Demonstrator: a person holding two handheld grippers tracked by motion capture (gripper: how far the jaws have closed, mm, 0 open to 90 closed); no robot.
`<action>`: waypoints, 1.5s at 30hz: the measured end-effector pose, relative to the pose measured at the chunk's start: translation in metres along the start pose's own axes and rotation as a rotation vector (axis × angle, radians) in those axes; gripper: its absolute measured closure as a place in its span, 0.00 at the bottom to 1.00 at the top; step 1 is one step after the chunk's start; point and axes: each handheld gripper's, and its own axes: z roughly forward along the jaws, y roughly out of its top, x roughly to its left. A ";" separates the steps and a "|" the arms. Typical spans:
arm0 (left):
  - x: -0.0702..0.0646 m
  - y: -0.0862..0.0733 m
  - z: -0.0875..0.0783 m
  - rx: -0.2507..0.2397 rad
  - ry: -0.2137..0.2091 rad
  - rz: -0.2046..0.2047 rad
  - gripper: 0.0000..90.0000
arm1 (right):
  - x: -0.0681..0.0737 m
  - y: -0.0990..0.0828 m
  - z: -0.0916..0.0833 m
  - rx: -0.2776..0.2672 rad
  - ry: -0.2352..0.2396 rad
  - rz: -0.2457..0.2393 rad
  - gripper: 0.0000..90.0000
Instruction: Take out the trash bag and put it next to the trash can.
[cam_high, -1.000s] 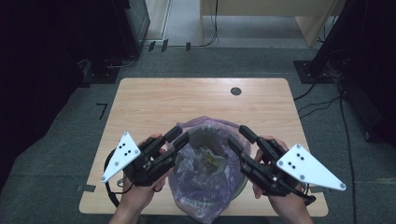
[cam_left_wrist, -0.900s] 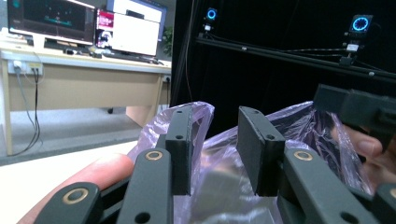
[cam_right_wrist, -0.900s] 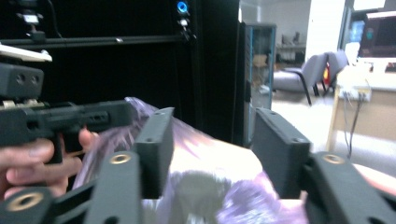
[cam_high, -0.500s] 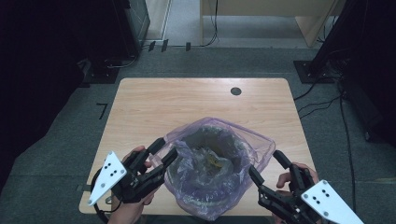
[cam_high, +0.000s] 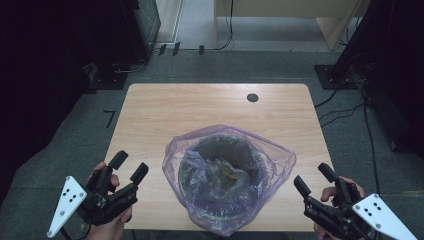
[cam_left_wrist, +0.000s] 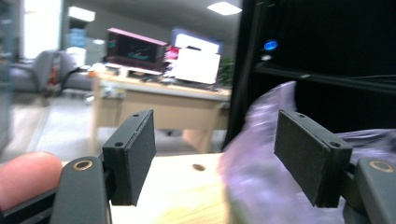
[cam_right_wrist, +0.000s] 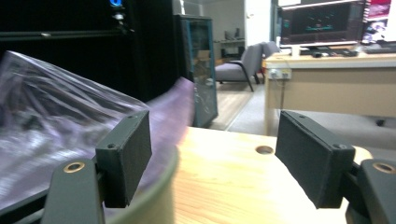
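Note:
A round bin (cam_high: 220, 212) lined with a translucent purple bag (cam_high: 272, 152) stands at the near middle of the wooden table (cam_high: 200, 110), with crumpled waste (cam_high: 227, 172) inside. My left gripper (cam_high: 131, 164) is at the near left corner, apart from the bag. Its jaws have just been opening and nothing is between them. My right gripper (cam_high: 312, 175) is open and empty at the near right corner. In the left gripper view the bag (cam_left_wrist: 261, 186) lies blurred behind the right jaw of the left gripper (cam_left_wrist: 215, 158). In the right gripper view the bag (cam_right_wrist: 56, 121) drapes over the bin rim (cam_right_wrist: 159, 186) left of the right gripper (cam_right_wrist: 212, 158).
A dark round hole (cam_high: 252, 97) sits in the table's far right part. Black equipment stands (cam_high: 125, 40) and cables (cam_high: 345, 107) flank the table on the grey floor. A wooden desk (cam_high: 280, 15) stands beyond.
Both grippers have let go of the bag's rim and drawn outward and back to the near corners, with their jaws wider. The bag's edge now lies spread over the bin.

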 end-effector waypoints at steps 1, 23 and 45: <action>0.006 -0.007 0.003 0.024 0.022 -0.012 0.33 | -0.004 -0.004 0.001 0.009 -0.011 0.009 0.31; -0.014 -0.061 0.036 0.194 -0.046 -0.037 0.35 | 0.022 -0.051 0.040 0.156 0.020 0.023 0.35; -0.071 -0.051 0.049 0.190 -0.168 0.060 0.35 | 0.072 -0.041 0.052 0.163 0.174 -0.014 0.33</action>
